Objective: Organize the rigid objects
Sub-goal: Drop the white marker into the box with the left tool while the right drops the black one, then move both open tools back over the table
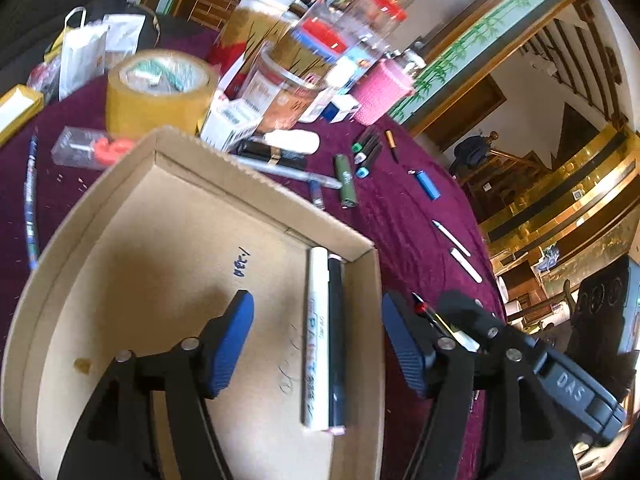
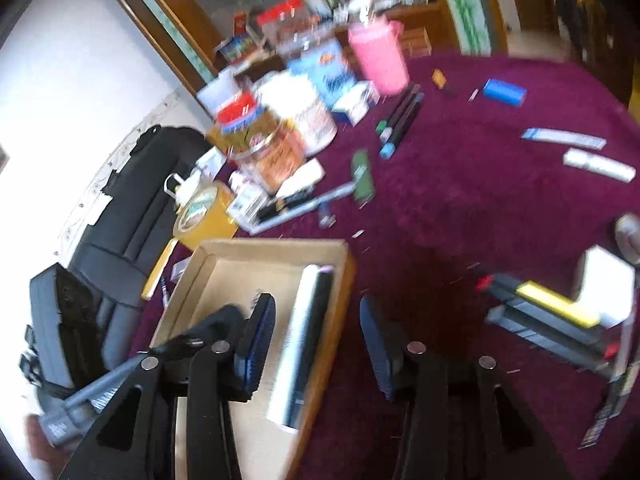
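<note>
Both grippers are open and hold nothing. The left gripper (image 1: 318, 340) hangs over the cardboard box (image 1: 168, 216), and the right gripper (image 2: 318, 340) hangs over the box's right wall (image 2: 336, 320), one finger above the box and one above the purple cloth (image 2: 460, 208).

A white marker (image 1: 316, 336) and a black pen (image 1: 336, 340) lie side by side in the box, against its right wall. They point away from the grippers, the long way.

More pens wait on the cloth, farther out. A green marker (image 1: 346, 180) and a silver pen (image 1: 296, 174) lie just past the far edge of the box. Two white sticks (image 1: 460, 248) lie off to the right, well apart from the box.

I think the next pick is one of these. The green marker points mostly away, so a gripper can reach straight out and close across it. The white sticks look nearer the right hand.
</note>
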Demonstrator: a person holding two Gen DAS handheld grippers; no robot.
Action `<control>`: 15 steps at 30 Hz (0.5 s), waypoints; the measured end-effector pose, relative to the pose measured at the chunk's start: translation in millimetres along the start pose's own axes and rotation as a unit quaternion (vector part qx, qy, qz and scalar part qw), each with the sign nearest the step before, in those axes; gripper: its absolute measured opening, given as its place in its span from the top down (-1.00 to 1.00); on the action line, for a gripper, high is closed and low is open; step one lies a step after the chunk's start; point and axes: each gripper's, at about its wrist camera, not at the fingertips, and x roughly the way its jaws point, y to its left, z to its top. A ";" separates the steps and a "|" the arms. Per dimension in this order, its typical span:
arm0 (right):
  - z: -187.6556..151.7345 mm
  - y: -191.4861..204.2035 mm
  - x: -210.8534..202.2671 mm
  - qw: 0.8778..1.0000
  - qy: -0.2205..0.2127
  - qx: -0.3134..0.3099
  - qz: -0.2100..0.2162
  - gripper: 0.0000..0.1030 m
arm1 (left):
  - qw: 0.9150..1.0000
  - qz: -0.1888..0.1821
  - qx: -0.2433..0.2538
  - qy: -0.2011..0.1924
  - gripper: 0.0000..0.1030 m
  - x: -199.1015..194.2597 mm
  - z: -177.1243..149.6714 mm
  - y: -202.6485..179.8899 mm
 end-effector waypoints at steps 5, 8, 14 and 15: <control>-13.7 -34.1 -87.4 0.981 -0.160 -0.050 -0.093 -0.39 | 0.999 -0.023 0.038 -0.019 -0.44 -29.0 -19.0 -35.4; -30.1 -64.1 -131.1 0.949 -0.258 -0.059 -0.172 -0.99 | 0.996 -0.043 0.070 -0.025 -0.64 -37.3 -37.0 -64.8; -38.6 -184.0 -158.0 0.941 -0.247 0.079 -0.216 -0.99 | 0.990 -0.052 0.122 0.046 -0.65 5.1 -71.6 -119.3; -41.1 -201.9 -161.5 0.934 -0.254 0.099 -0.231 -0.99 | 0.989 -0.052 0.123 0.065 -0.65 16.5 -77.1 -127.7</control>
